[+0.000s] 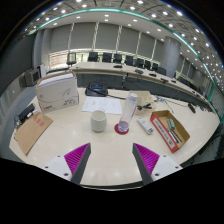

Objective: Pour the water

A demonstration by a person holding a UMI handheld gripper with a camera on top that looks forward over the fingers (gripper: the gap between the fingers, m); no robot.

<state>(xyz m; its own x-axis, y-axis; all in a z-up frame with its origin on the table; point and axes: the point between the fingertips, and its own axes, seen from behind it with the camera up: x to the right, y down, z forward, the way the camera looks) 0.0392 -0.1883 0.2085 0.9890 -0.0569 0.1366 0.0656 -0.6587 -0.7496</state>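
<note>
A broad, pale cream tabletop fills the middle of the frame in a conference room, rows of dark chairs lined up across the upper part. At centre left sits a white rectangular box, with a flat brown cardboard piece below it toward the lower left; an open brown cardboard box with red contents lies at centre right. The task's things stand side by side near the centre: a short, pale squat cup and, just to its right, a tall white upright cylinder, seemingly a bottle or tumbler, on a small round red coaster. Both stand upright, their long axes vertical, beyond and slightly above the gap between the fingers. The gripper, at the bottom of the frame, is released, its magenta pads spread wide with nothing between them. The tall vessel lies ahead and a touch right; a straight advance would likely bring it between the fingers.
</note>
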